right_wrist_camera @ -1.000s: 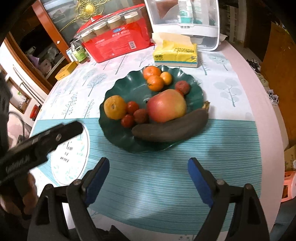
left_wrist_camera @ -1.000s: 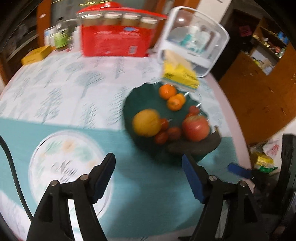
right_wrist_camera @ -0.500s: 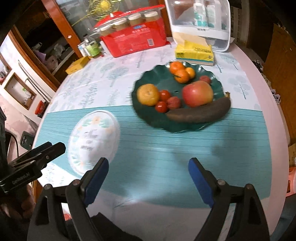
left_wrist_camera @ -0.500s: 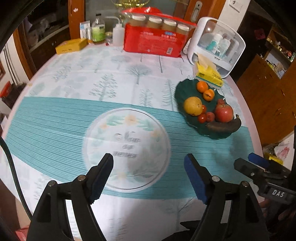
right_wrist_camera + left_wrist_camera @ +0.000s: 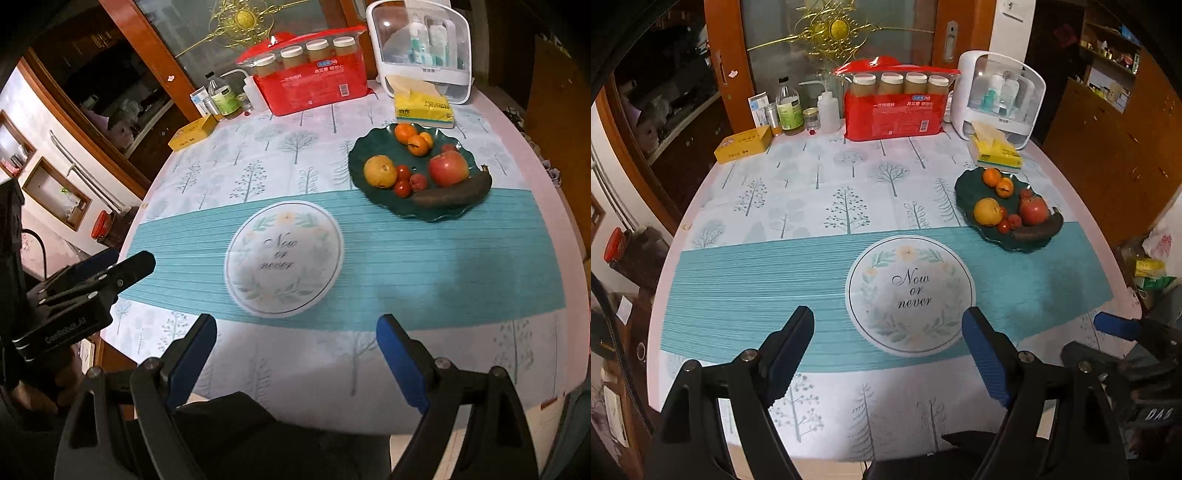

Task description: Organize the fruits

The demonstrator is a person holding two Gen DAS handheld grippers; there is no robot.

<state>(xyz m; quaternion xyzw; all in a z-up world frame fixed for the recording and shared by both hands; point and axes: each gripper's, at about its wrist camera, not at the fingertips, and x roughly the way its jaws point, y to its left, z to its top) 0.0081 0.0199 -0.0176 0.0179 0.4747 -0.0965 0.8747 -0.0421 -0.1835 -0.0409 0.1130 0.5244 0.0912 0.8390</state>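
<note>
Left gripper (image 5: 888,341) tilts down over the table edge, jaws opening, empty; right gripper (image 5: 297,345) likewise, spread wide.

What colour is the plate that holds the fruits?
The plate is dark green with a wavy rim; the right wrist view shows it best.
</note>
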